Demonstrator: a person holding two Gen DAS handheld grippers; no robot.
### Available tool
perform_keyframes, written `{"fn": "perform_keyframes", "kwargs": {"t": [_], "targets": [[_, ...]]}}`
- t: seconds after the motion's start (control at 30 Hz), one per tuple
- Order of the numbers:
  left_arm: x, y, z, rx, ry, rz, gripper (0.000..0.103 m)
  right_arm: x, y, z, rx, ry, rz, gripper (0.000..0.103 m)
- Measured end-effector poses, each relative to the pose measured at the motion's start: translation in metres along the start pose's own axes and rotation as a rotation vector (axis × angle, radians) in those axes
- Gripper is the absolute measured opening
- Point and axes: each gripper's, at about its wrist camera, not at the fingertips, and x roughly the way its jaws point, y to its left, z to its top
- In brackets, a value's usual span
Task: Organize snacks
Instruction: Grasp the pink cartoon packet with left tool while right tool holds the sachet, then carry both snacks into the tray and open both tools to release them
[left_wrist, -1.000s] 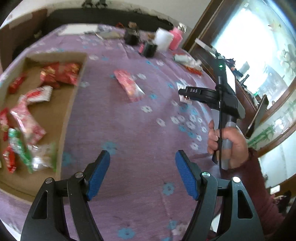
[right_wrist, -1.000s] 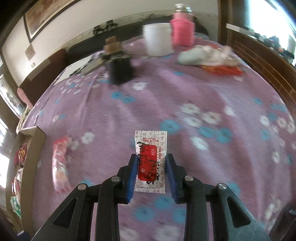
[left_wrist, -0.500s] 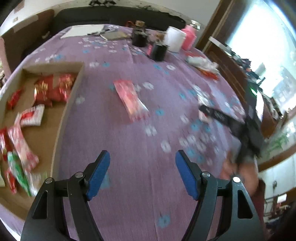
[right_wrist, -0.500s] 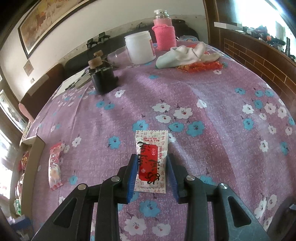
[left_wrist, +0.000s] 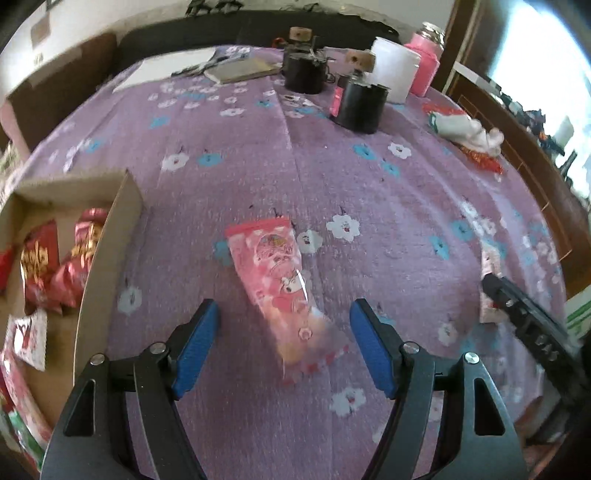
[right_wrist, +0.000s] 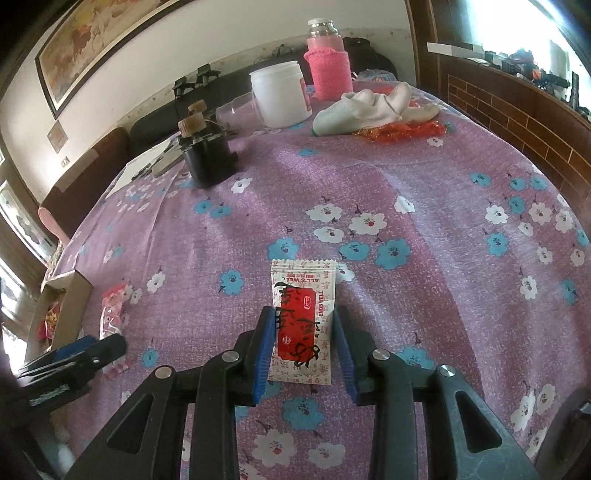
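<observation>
Currently two pickups are in hand at once. The left gripper (left_wrist: 284, 345) is held with jaws wide open, straddling the near end of a pink snack packet (left_wrist: 279, 284) that lies flat on the purple flowered worktop (left_wrist: 369, 184), right of the cardboard box (left_wrist: 110, 236) already holding snacks. The packet's long axis runs from far-left to near-right, sealed red edge pointing far. Next, lowering and closing across its width is judged necessary. The right gripper (right_wrist: 303, 345) is seen with jaws narrowly set around a white-and-red sachet (right_wrist: 303, 317); contact looks likely on both sides, though a firm grip cannot be confirmed. Its long axis runs near-to-far, along the jaws.
</observation>
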Motion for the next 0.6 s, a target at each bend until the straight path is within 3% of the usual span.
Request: {"fn": "perform_keyframes", "kwargs": {"t": [0.1, 0.2, 0.23, 0.33, 0.37, 0.47, 0.6], "targets": [[0.002, -0.006, -0.003, 0.028, -0.021, 0.040, 0.075, -0.001, 0.000, 0.000, 0.005, 0.001, 0.004, 0.035], [0.005, -0.011, -0.004, 0.038, -0.006, 0.059, 0.100, -0.001, -0.001, 0.000, 0.007, 0.000, 0.006, 0.035], [0.007, -0.011, -0.004, 0.034, 0.005, 0.059, 0.103, -0.001, -0.001, 0.000, 0.008, 0.000, 0.006, 0.035], [0.008, -0.012, -0.003, 0.019, 0.006, 0.063, 0.103, -0.001, -0.001, 0.000, 0.010, 0.000, 0.007, 0.035], [0.008, -0.012, -0.003, 0.016, -0.003, 0.066, 0.095, -0.001, -0.001, 0.000, 0.011, 0.001, 0.007, 0.034], [-0.003, -0.012, -0.004, 0.044, -0.059, 0.058, 0.027, -0.002, -0.001, -0.001, 0.010, 0.002, 0.011, 0.032], [-0.009, -0.007, -0.006, 0.016, -0.040, -0.021, 0.026, -0.003, 0.003, -0.002, -0.001, 0.000, 0.028, 0.031]]}}
